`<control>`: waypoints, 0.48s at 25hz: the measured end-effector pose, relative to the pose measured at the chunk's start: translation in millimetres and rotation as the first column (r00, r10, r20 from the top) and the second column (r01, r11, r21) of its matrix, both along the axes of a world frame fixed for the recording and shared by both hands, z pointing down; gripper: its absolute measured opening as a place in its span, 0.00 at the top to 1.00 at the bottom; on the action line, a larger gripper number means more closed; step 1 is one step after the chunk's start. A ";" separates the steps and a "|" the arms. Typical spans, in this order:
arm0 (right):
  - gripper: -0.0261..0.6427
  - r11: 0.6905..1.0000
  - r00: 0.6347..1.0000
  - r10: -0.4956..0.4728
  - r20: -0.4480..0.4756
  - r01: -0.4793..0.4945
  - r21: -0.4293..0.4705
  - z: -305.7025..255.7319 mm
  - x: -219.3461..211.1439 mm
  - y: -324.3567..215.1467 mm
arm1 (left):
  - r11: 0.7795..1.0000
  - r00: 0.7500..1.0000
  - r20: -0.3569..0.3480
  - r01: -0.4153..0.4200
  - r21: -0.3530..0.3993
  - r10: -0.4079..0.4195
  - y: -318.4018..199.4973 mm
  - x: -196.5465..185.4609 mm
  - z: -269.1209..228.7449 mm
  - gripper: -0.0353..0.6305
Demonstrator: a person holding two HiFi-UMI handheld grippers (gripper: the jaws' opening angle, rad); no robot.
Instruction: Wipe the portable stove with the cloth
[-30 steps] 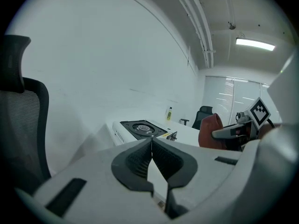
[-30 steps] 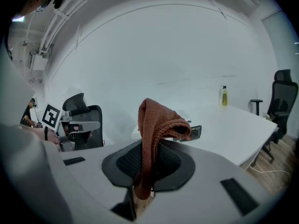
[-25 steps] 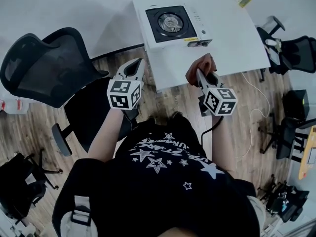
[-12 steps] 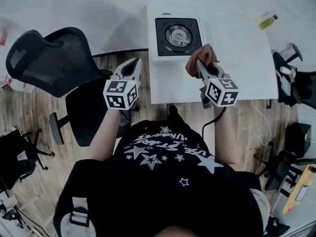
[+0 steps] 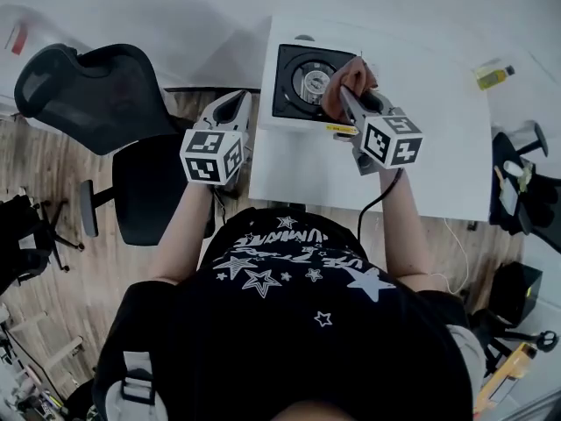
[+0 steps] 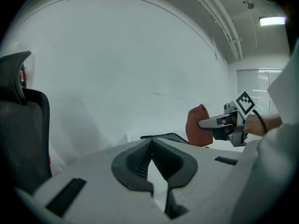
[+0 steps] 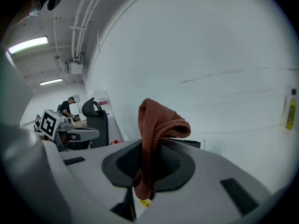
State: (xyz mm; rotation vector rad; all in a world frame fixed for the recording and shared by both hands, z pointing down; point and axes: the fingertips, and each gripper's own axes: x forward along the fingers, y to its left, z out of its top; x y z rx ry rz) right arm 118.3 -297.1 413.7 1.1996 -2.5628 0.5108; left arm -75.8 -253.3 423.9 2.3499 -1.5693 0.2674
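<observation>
The portable stove (image 5: 302, 82), white with a black top and round burner, sits at the far left of the white table (image 5: 429, 147). My right gripper (image 5: 344, 92) is shut on a rust-brown cloth (image 5: 351, 74), holding it over the stove's right part beside the burner. In the right gripper view the cloth (image 7: 156, 125) hangs folded between the jaws, with the stove's dark edge (image 7: 187, 143) behind. My left gripper (image 5: 230, 110) is shut and holds nothing, off the table's left edge next to the stove. The left gripper view shows the stove (image 6: 161, 136) and the cloth (image 6: 196, 125).
A black office chair (image 5: 96, 95) stands left of the table, close to my left gripper. A small yellow-green bottle (image 5: 493, 77) lies at the table's far right. More chairs and gear (image 5: 526, 174) stand beyond the table's right edge.
The person has stepped up to the table. My right gripper has carried the cloth from the table's near edge to over the stove. My left gripper came forward beside the stove.
</observation>
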 end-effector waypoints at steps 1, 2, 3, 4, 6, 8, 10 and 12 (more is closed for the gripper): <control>0.88 1.000 1.000 -0.024 0.002 0.024 0.002 -1.8 -5.4 -6.7 | 1.000 1.000 -0.002 0.007 0.002 -0.007 -3.8 1.0 -1.8 0.93; 0.88 0.999 0.999 -0.043 0.001 0.043 0.004 -3.3 -10.7 -13.2 | 1.000 1.000 -0.005 0.014 0.003 -0.014 -7.4 1.6 -3.3 0.93; 0.88 0.998 0.998 -0.060 -0.001 0.060 0.005 -4.4 -15.8 -19.5 | 1.000 1.000 -0.007 0.020 0.002 -0.020 -10.8 2.0 -4.5 0.93; 0.88 0.997 0.997 -0.075 -0.003 0.075 0.005 -5.0 -20.8 -25.5 | 1.000 1.000 -0.006 0.026 0.002 -0.026 -14.4 2.3 -5.3 0.93; 0.88 0.994 0.994 -0.111 0.001 0.111 0.000 -5.4 -32.3 -36.7 | 0.999 0.999 0.007 0.035 0.004 -0.035 -21.9 2.2 -6.2 0.93; 0.88 0.989 0.988 -0.150 0.020 0.150 -0.013 -4.7 -45.0 -47.2 | 0.999 0.999 0.009 0.039 0.015 -0.039 -29.5 2.8 -8.1 0.93; 0.88 0.982 0.983 -0.182 0.037 0.184 -0.032 -2.0 -57.1 -57.8 | 0.999 0.999 -0.011 0.038 0.034 -0.037 -36.0 4.5 -11.5 0.93; 0.88 0.977 0.978 -0.205 0.043 0.207 -0.056 2.5 -68.1 -68.3 | 0.998 0.999 -0.024 0.048 0.047 -0.047 -41.7 4.0 -13.4 0.93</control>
